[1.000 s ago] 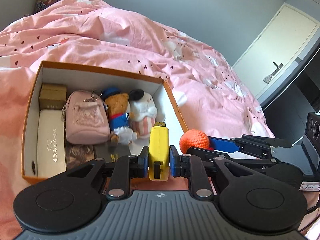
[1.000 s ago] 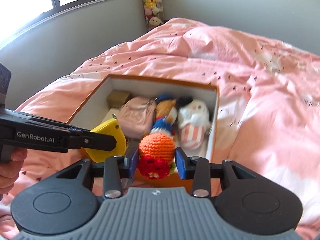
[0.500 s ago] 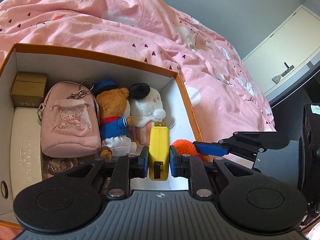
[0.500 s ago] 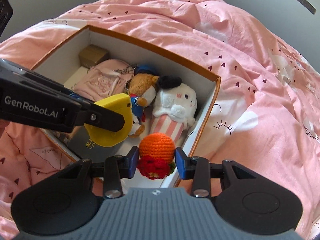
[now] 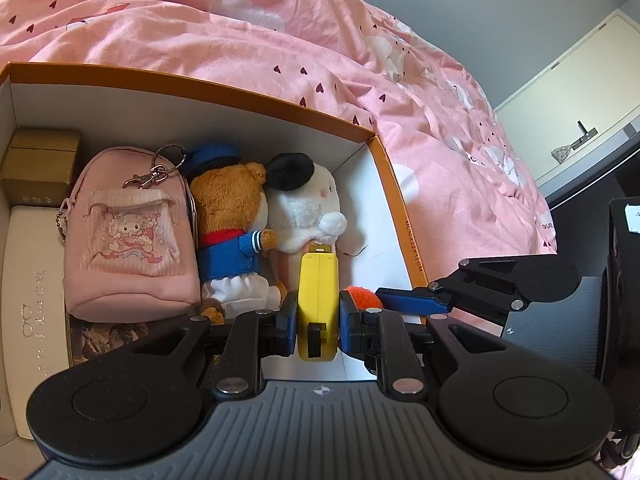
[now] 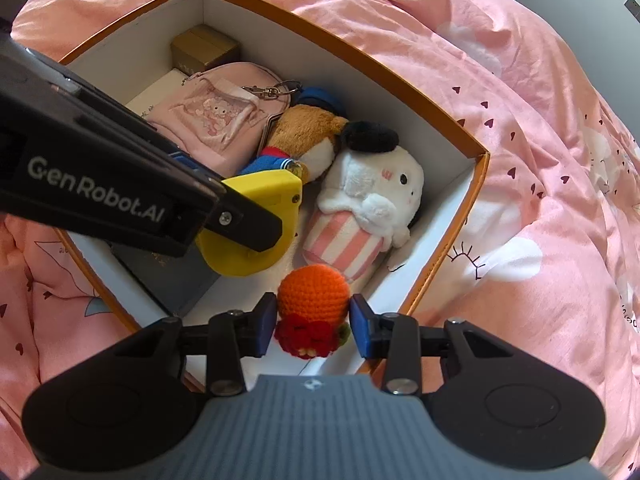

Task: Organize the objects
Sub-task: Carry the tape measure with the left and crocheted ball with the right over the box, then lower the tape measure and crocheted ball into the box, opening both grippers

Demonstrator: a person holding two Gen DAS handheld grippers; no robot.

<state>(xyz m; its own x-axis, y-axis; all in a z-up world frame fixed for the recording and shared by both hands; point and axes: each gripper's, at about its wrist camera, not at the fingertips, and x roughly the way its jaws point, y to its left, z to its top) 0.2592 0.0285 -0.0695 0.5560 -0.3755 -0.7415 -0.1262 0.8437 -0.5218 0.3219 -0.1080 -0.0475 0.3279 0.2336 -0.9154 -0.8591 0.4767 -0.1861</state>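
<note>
Both grippers are clamping loads over box [image 6: 476, 184]: left gripper [image 5: 318, 322] squeezing tape measure [image 5: 318, 300], right gripper [image 6: 313, 320] pinching crochet ball [image 6: 313, 290]. Lowering into the bare corner before releasing.

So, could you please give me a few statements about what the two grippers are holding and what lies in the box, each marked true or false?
1. The left gripper is shut on the yellow tape measure. True.
2. The right gripper is empty. False: it holds the orange crochet toy.
3. The pink pouch lies in the box beside the teddy bear. True.
4. The white plush lies on the blanket outside the box. False: it is inside the box.
</note>
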